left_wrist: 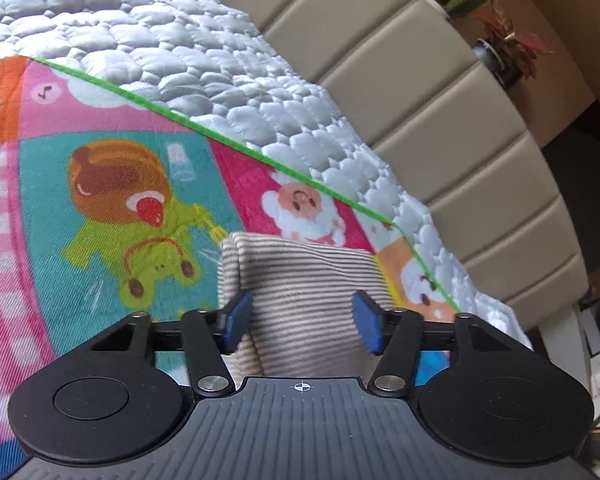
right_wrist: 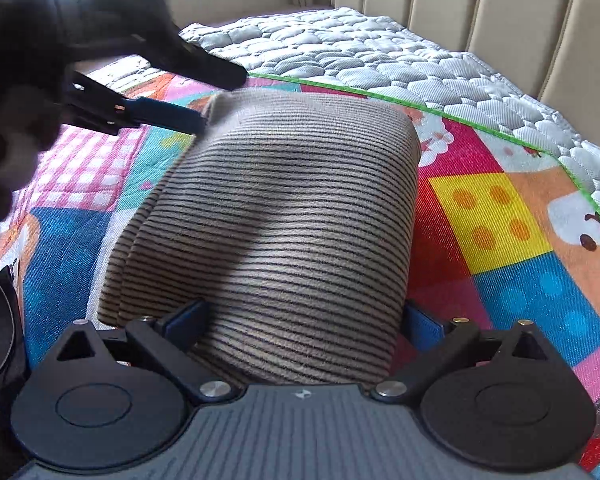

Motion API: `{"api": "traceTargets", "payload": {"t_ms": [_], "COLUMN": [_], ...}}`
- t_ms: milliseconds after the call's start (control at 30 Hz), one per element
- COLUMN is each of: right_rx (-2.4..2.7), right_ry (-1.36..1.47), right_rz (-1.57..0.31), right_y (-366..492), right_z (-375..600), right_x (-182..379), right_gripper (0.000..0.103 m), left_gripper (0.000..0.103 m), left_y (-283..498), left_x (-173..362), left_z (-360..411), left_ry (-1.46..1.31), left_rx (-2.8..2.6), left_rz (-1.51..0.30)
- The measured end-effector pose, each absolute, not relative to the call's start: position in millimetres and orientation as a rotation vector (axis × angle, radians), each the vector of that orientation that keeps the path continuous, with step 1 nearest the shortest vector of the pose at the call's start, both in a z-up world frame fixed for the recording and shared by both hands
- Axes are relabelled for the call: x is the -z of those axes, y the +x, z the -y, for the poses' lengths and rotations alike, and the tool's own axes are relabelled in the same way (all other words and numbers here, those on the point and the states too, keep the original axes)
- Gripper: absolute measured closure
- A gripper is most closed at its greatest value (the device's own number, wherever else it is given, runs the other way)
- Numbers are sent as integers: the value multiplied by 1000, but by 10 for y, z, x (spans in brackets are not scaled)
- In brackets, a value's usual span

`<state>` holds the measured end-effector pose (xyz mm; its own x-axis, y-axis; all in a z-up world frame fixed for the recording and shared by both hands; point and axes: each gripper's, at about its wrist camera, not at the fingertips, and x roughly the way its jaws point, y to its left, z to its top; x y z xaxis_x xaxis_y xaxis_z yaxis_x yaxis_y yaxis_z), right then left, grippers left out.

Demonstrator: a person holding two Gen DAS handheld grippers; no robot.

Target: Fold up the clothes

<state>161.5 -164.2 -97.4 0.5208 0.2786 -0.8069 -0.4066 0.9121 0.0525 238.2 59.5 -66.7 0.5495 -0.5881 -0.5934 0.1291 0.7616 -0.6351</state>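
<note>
In the left wrist view, the left hand-held gripper [left_wrist: 302,322] is hovering with its blue pads [left_wrist: 236,322] spread wide, one on each side of a striped garment [left_wrist: 304,280] without pinching it. The garment, beige with thin dark stripes, is lying folded on a colourful cartoon blanket [left_wrist: 100,200], close to that blanket's green-stitched edge [left_wrist: 220,136]. Beyond the edge a grey quilted bedspread [left_wrist: 180,52] is covering the bed, and a beige padded headboard [left_wrist: 440,92] is rising behind it, with potted plants [left_wrist: 500,40] past the headboard.

In the right wrist view, the right hand-held gripper [right_wrist: 302,324] is sitting low at the near end of the striped garment [right_wrist: 284,208], its fingers spread to either side of the fabric, which is filling the gap between them; no pinch is showing. The garment is lying as a thick folded stack on the cartoon blanket [right_wrist: 500,208], in its middle. The left hand-held gripper [right_wrist: 204,96] is reaching in from the upper left, its fingers apart at the garment's far left corner.
</note>
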Motion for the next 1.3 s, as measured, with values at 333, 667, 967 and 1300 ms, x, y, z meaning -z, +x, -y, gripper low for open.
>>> {"api": "traceTargets", "payload": {"t_ms": [333,667,967,1300], "right_rx": [-400,-356,-289,-249], "right_ry": [3,337,174,62], "right_rz": [-834,-1032,-935,-730], "right_y": [1679,1975,1929,2069], "right_z": [1926,2229,2151,2071], "right_x": [650,1121,956,530], "right_gripper": [3,12,22,0], "left_gripper": [28,22,23,21], "left_y": [2442,2479,2499,2502], "left_x": [976,1014,1036,1033], "left_z": [-508,-467,-418,-382], "left_ry": [-451,-396,-404,-374], "left_rx": [386,388,417,418], "left_rz": [-1040,-1032,-1030,-1023]}}
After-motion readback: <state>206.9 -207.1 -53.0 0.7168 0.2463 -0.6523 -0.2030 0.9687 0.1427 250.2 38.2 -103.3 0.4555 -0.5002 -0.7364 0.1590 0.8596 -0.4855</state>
